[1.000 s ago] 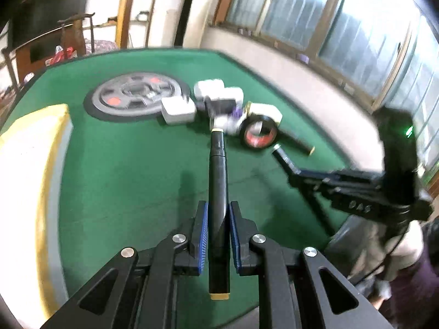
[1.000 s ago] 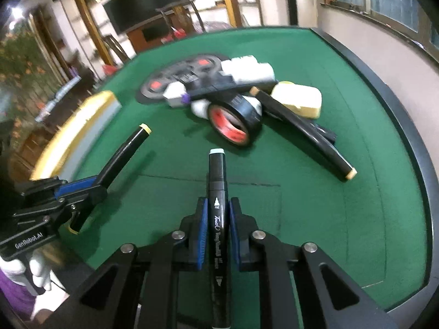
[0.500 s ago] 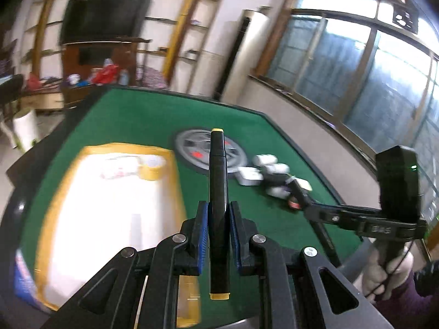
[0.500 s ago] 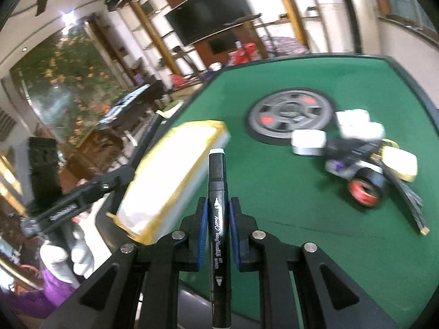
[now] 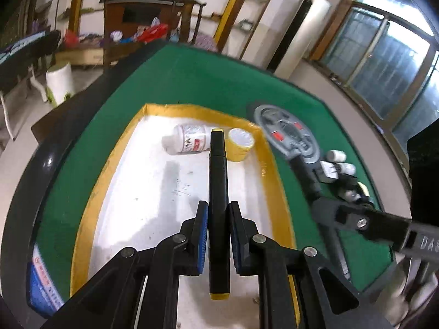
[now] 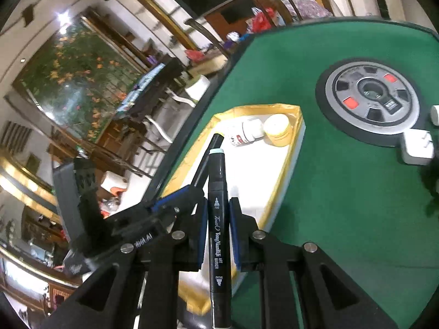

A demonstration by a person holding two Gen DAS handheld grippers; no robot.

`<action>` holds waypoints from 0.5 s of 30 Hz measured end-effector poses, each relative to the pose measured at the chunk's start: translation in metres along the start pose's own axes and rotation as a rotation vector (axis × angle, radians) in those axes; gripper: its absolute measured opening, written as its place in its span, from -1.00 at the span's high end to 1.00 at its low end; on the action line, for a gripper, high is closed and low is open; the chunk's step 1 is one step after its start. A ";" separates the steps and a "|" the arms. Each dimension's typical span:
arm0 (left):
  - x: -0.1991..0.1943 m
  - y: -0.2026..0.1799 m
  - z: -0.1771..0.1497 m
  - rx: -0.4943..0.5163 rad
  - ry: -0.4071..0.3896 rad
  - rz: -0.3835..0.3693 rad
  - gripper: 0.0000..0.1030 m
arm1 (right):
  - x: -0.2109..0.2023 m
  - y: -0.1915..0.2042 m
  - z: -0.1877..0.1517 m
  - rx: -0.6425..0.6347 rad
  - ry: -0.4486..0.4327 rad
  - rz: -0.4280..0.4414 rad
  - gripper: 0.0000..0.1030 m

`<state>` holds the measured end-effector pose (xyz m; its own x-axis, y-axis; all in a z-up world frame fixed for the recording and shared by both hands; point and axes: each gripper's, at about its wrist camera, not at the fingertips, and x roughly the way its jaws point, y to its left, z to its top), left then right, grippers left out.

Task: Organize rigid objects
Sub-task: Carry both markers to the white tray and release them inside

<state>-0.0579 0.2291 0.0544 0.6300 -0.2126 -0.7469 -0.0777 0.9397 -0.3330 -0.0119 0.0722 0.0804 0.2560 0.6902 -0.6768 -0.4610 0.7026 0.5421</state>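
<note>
My left gripper (image 5: 218,213) is shut on a black marker with yellow ends (image 5: 218,175) and holds it above the white tray with a yellow rim (image 5: 153,192). My right gripper (image 6: 218,211) is shut on a black art marker with a pale cap (image 6: 216,192) over the tray's near end (image 6: 285,164). The left gripper (image 6: 175,200) and its marker show in the right wrist view, just left of mine. The right gripper (image 5: 329,208) shows at the right of the left wrist view. A white bottle (image 5: 189,139) and a yellow tape roll (image 5: 241,144) lie in the tray's far end.
On the green felt table (image 6: 343,192) right of the tray lies a round grey disc with red marks (image 6: 370,98), a white adapter (image 6: 417,148) and several small white items (image 5: 337,161). Chairs and room clutter stand beyond the table's left edge.
Both grippers have swung left from the pile of objects to above the tray, each still holding its marker. The tray now fills the near view.
</note>
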 end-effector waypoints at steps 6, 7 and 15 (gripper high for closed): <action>0.033 0.018 0.010 -0.051 0.083 0.038 0.72 | 0.051 -0.005 0.020 0.078 0.045 -0.033 0.71; 0.033 0.023 0.013 -0.048 0.084 0.053 0.72 | 0.057 -0.005 0.022 0.088 0.055 -0.031 0.71; 0.035 0.049 0.037 -0.059 0.086 0.133 0.72 | 0.091 -0.011 0.042 0.145 0.116 -0.010 0.71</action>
<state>-0.0107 0.2778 0.0333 0.5427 -0.1119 -0.8324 -0.2032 0.9442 -0.2593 0.0521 0.1344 0.0340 0.1564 0.6646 -0.7306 -0.3294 0.7325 0.5958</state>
